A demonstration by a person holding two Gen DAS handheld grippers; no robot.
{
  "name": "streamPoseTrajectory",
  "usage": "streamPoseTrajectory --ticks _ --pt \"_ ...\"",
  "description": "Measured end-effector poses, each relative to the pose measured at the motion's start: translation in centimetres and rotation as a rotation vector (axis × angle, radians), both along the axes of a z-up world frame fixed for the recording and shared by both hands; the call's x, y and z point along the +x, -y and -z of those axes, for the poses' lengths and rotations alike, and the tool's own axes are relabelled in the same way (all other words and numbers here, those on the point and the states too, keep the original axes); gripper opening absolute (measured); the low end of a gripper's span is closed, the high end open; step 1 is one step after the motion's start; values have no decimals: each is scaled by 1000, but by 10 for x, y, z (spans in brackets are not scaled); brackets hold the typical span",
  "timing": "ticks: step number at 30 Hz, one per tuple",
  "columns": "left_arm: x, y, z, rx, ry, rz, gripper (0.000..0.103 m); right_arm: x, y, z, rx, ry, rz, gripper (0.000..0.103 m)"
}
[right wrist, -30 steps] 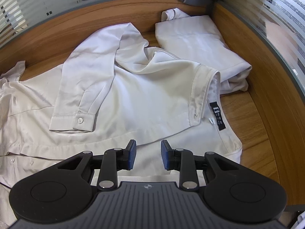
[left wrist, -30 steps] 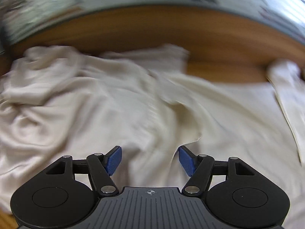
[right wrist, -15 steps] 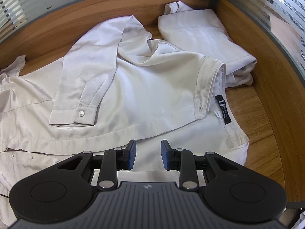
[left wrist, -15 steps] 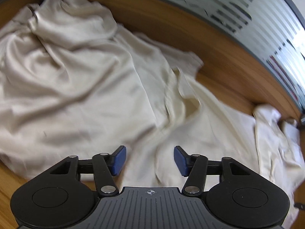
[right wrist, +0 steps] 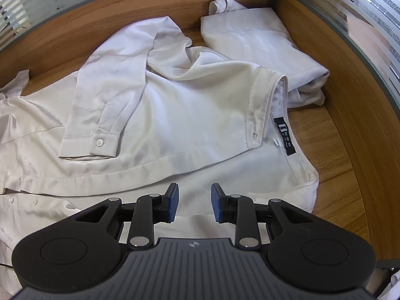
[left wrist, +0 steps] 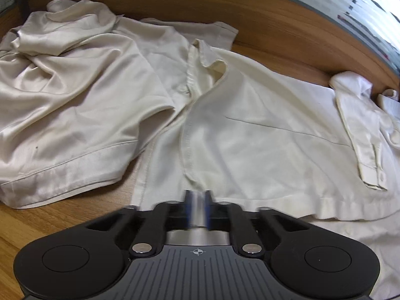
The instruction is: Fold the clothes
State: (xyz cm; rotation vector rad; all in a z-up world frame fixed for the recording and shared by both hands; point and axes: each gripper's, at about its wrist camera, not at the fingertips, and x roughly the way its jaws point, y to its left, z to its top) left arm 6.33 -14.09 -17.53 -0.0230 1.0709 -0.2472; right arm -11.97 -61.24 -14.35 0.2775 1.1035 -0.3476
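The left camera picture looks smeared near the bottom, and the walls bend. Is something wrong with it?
Left wrist view: only the blue fingers are motion-blurred; the cream shirt stays fairly sharp. Right wrist view: the fingers and the black neck label are crisp. Both views: the fisheye lens bows the wooden desk edge into a curve.

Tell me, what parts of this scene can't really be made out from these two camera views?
- Left gripper, left wrist view: its fingertips are motion-blurred, so whether they pinch the shirt's hem is unclear.
- Collar label, right wrist view: its print is too small to read.
- Folded shirt, right wrist view: its near edge is hidden behind the spread shirt's collar.
- Silky garment, left wrist view: cut off by the left edge.
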Motion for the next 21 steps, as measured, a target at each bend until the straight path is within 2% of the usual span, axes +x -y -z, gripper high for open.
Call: streamPoseTrajectory --ticks 4,7,18,21 --pt "2 -12 -12 -8 37 -60 8 -4 4 1 -6 -1 14 32" --pt "5 -17 -18 9 50 -66 8 -6 8 4 -2 -3 28 32" --pt "7 -27 -13 52 20 -101 9 -8 13 9 -7 -2 40 32" --pt "6 -36 -19 5 23 -113 30 -10 12 10 -7 -1 36 32"
